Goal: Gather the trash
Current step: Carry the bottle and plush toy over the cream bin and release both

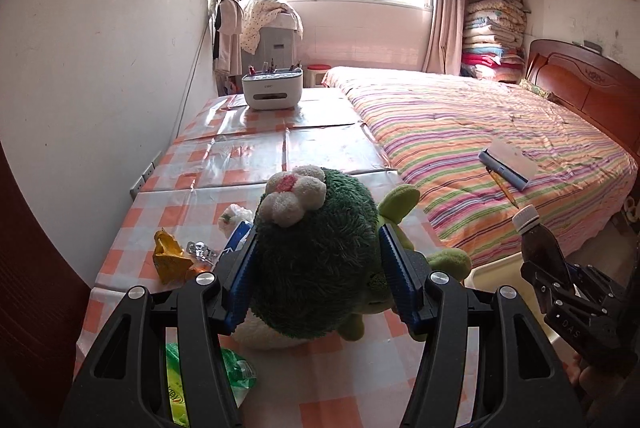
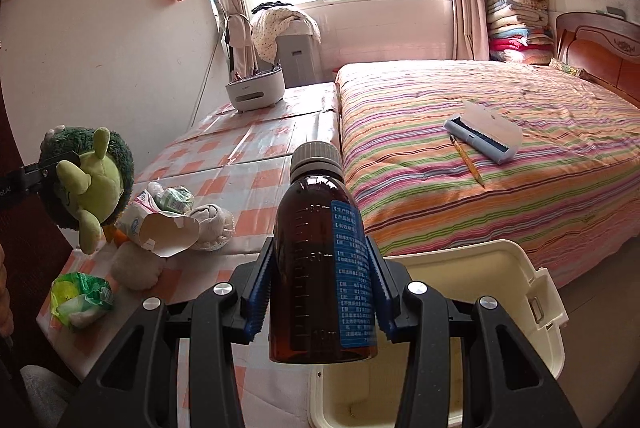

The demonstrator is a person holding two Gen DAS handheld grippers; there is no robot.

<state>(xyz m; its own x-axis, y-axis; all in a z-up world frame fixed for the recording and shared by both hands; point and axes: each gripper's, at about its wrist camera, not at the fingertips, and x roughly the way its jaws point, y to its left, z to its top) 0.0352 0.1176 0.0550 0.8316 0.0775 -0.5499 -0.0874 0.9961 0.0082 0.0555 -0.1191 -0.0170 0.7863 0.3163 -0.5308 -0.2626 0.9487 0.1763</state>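
Blue fingers (image 2: 259,292) pinch brown bottle (image 2: 320,260) above bin rim (image 2: 532,292); left fingers (image 1: 240,280) clamp plush turtle (image 1: 316,260) off table (image 1: 320,148).

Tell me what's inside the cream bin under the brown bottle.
The cream bin looks bare on the inner walls and the floor patch that show. The brown bottle, clamped in the right gripper, covers much of its inside, so anything there is hidden.

R gripper (image 2: 320,288) clamps brown bottle (image 2: 316,268) above cream bin (image 2: 532,292).
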